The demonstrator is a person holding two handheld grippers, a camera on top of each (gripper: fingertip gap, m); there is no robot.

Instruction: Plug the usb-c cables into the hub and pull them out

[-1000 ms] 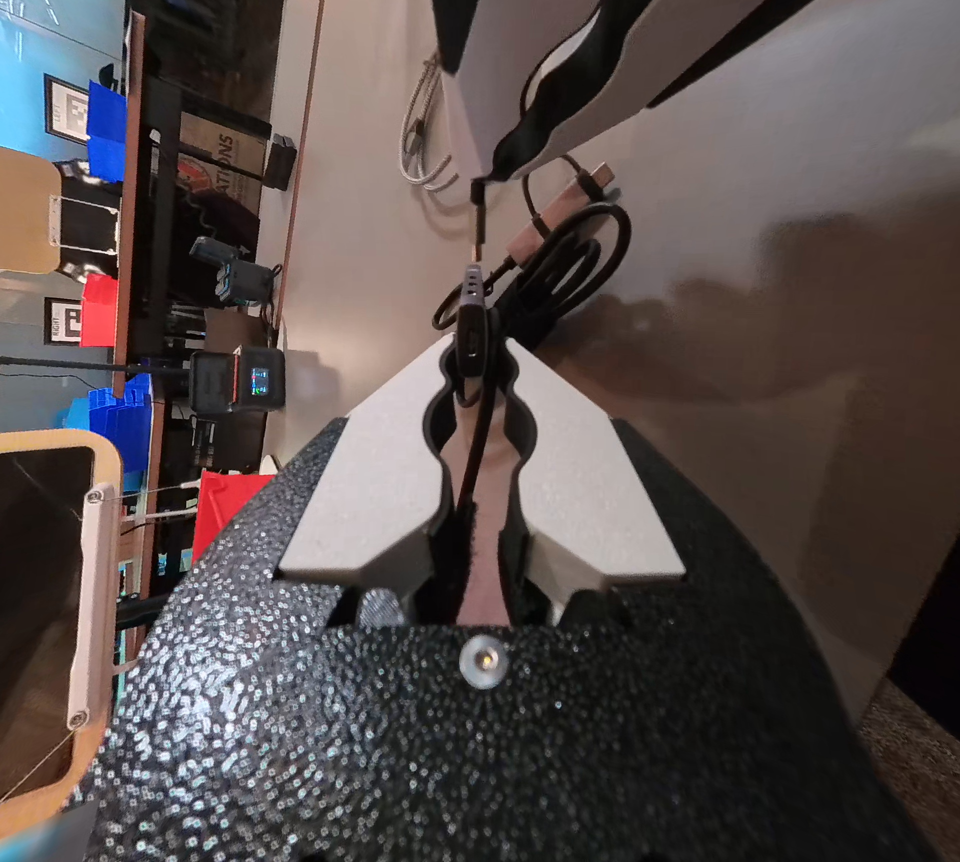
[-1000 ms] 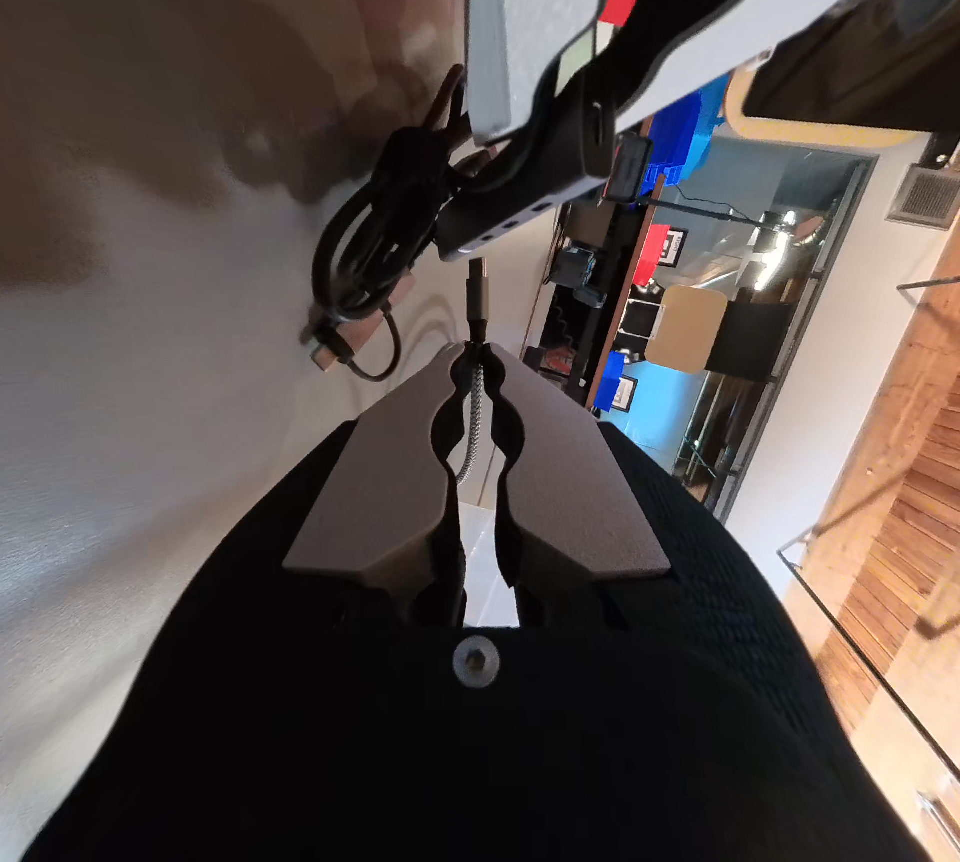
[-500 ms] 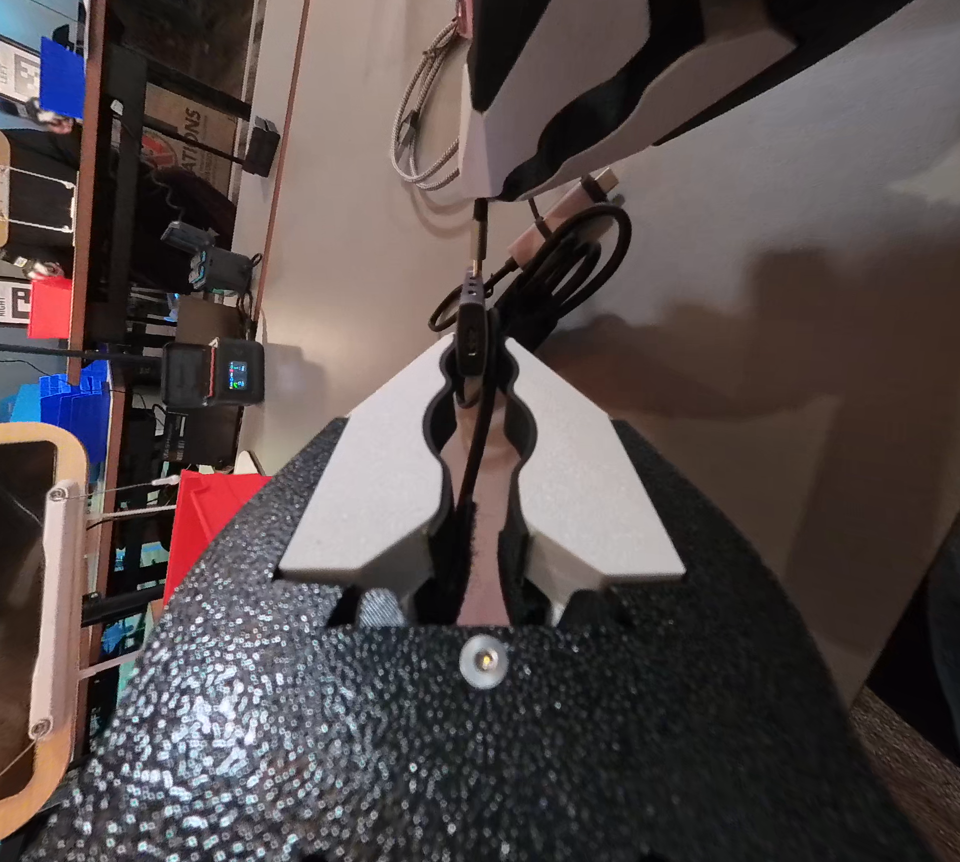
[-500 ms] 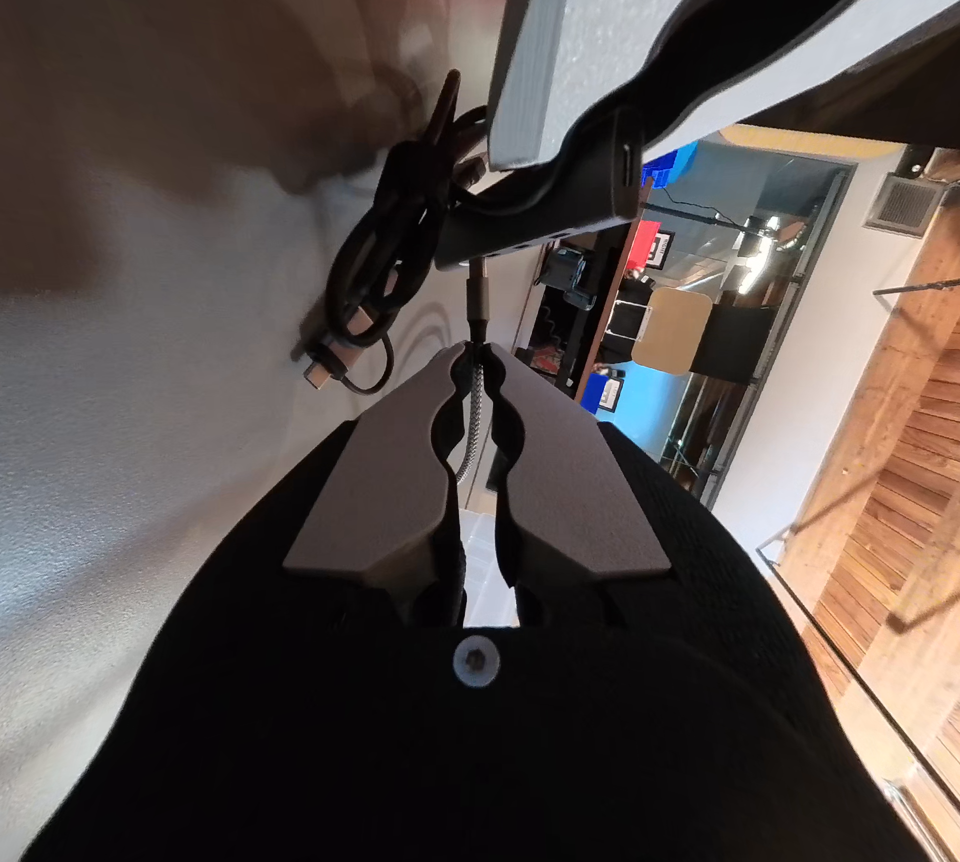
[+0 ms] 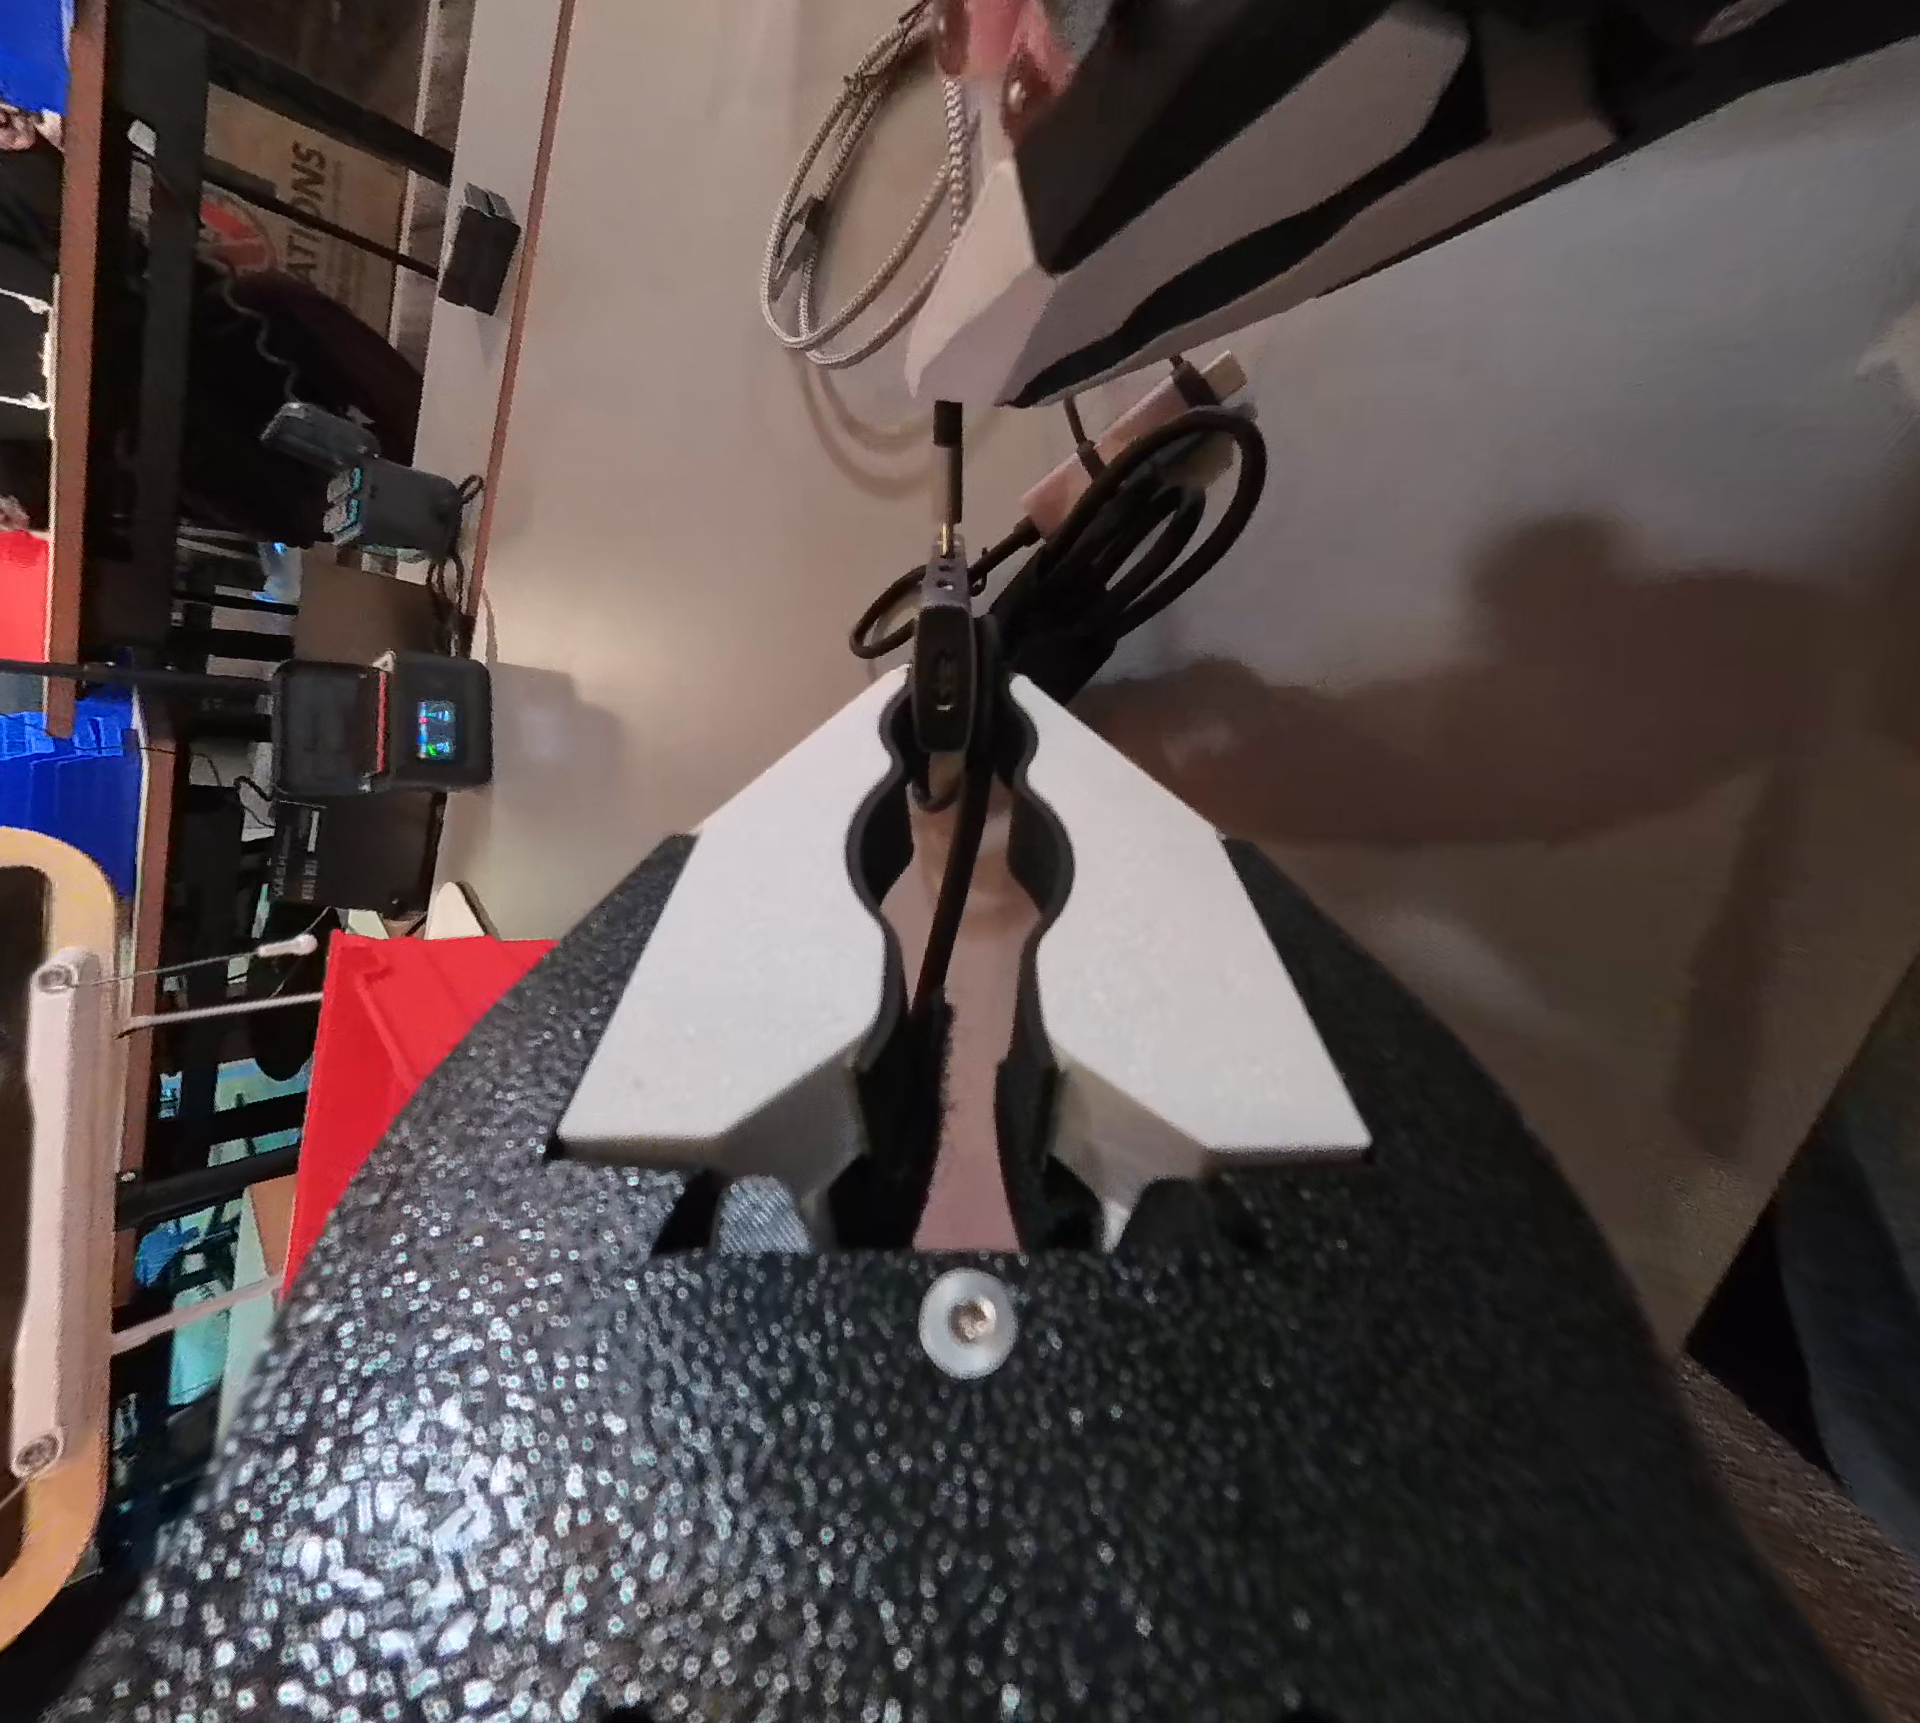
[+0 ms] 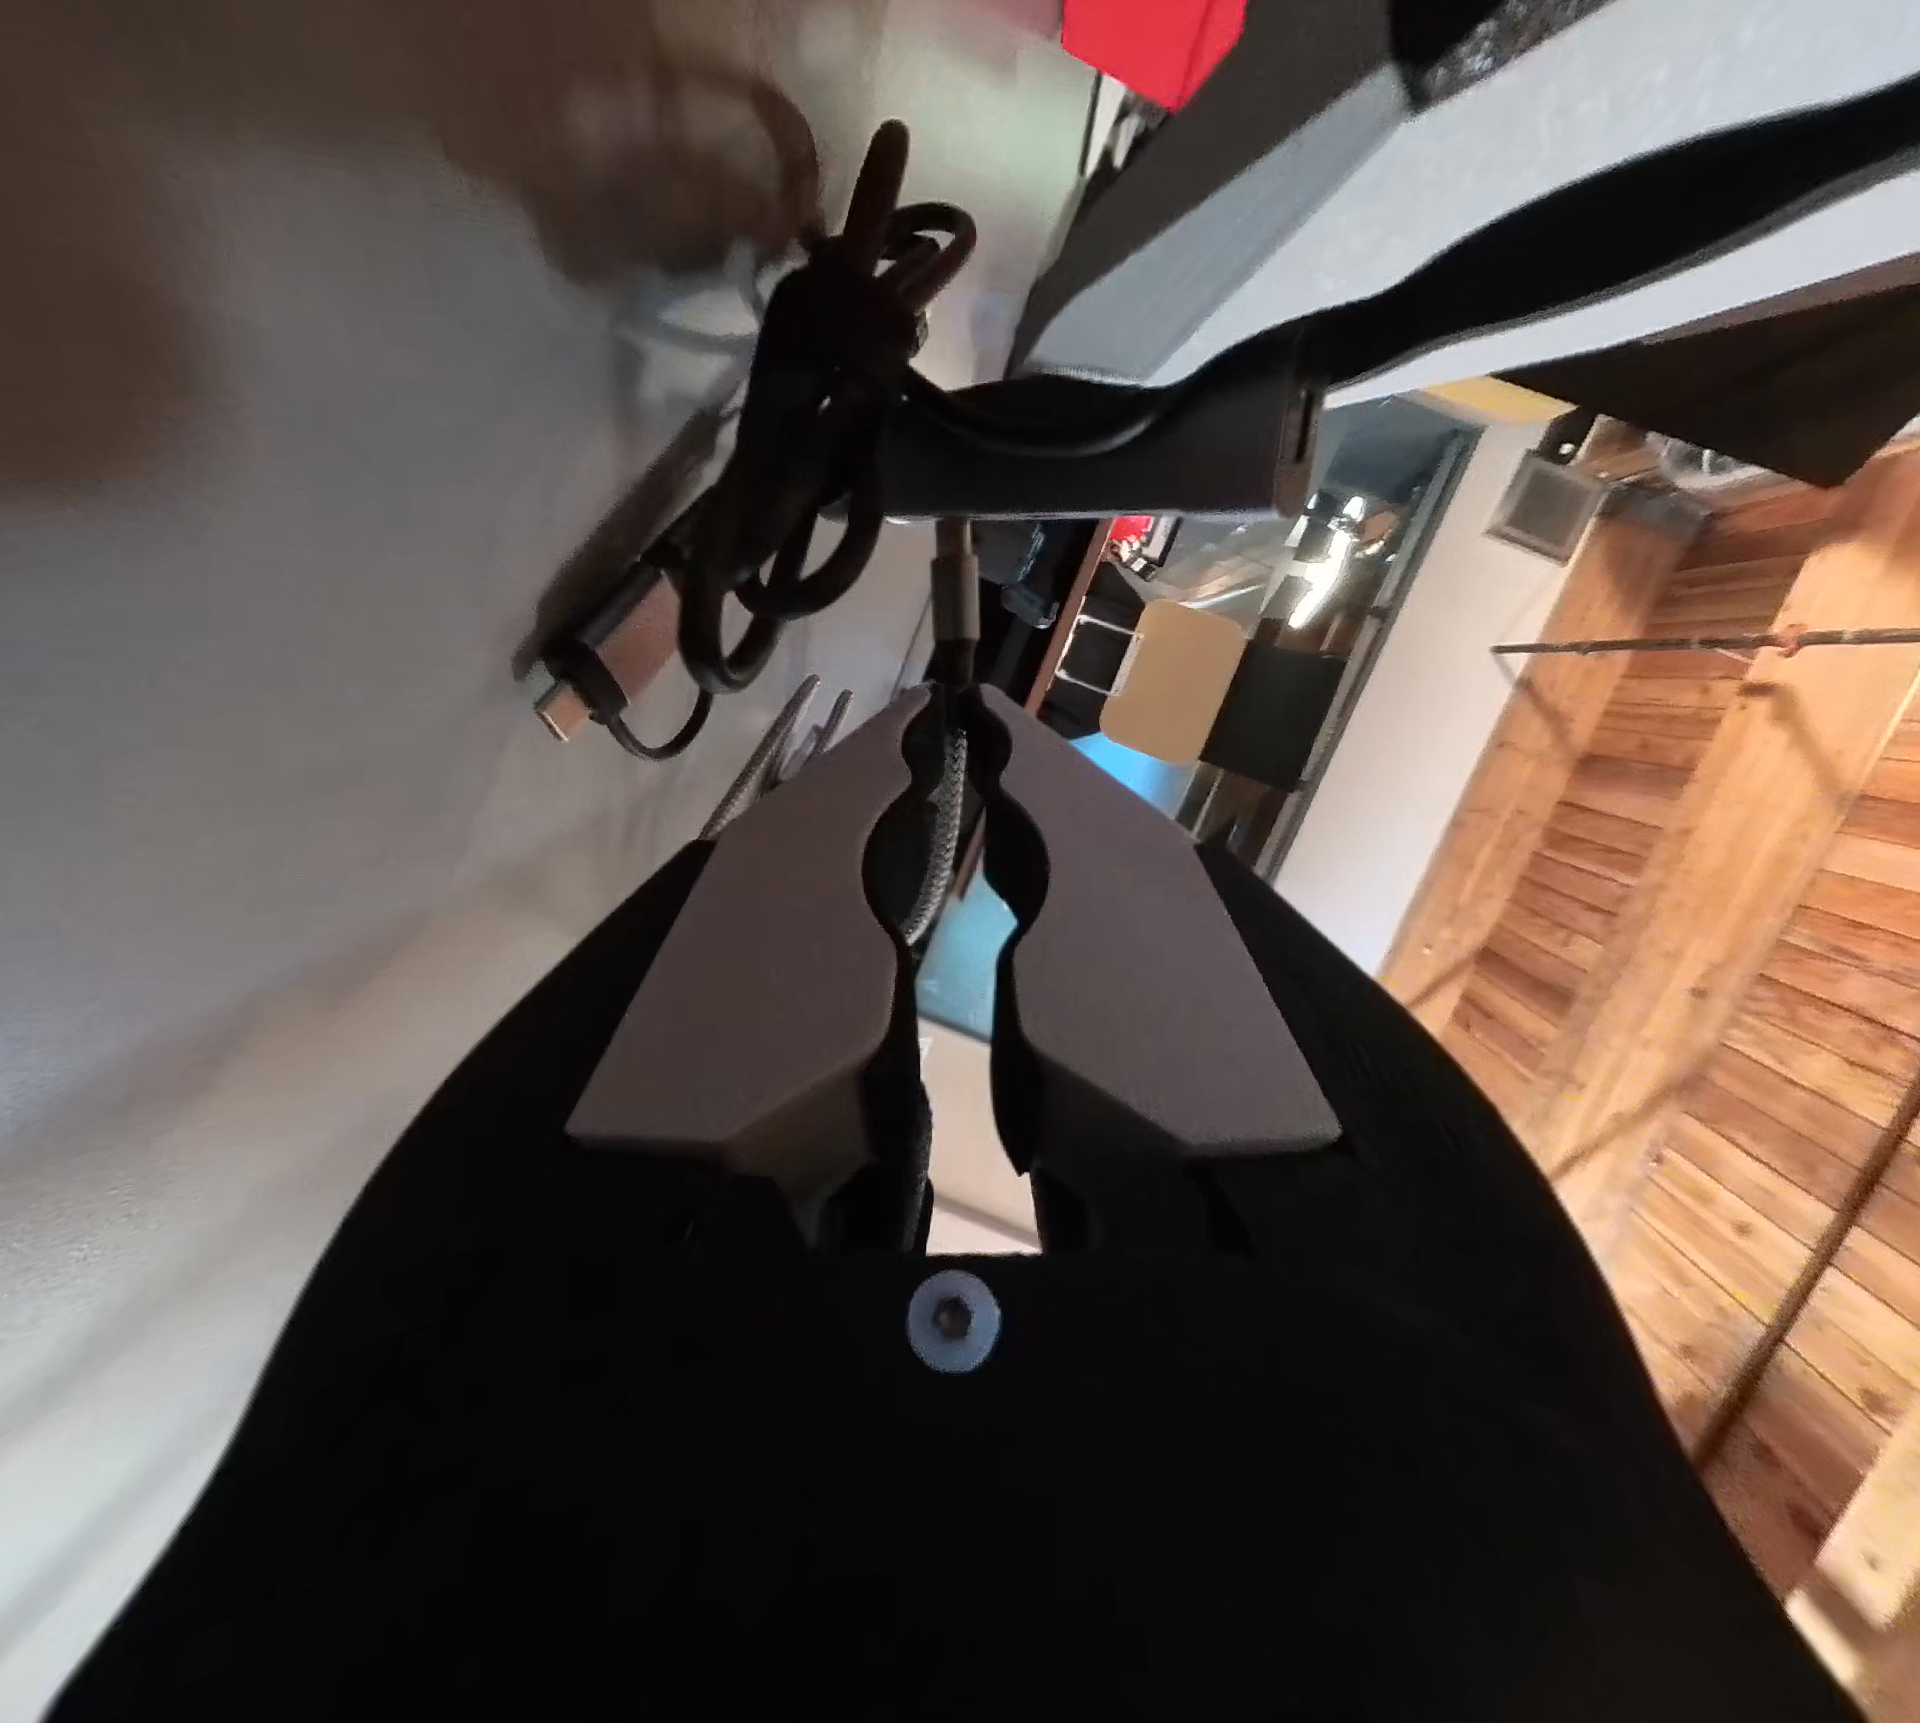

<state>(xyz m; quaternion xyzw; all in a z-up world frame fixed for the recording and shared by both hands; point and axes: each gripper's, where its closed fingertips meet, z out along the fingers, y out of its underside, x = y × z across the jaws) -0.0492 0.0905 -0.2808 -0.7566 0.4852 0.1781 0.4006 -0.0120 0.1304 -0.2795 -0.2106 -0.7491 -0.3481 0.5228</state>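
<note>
Left gripper [image 5: 948, 717], jaws clamped on the hub [image 5: 943, 681]; right gripper [image 6: 954, 717], jaws gripping the braided cable [image 6: 940, 826], plug apparently seated at frame centre. Pull-out remained.

A pale, smooth tabletop [image 5: 675, 302] with a thin brown edge strip carries everything. Lying on it is a loose coil of silver braided cable [image 5: 862, 219]; one end of the cable rises off the surface. Near it rests a tangled bundle of thin black cable [image 5: 1143, 551], bound together, with a rose-gold metal adapter [image 6: 634, 624] and a silver plug tip attached at one end. Soft brown shadows fall across the surface beside the bundle. In the right wrist view the tabletop [image 6: 260, 738] appears blurred and whitish.
</note>
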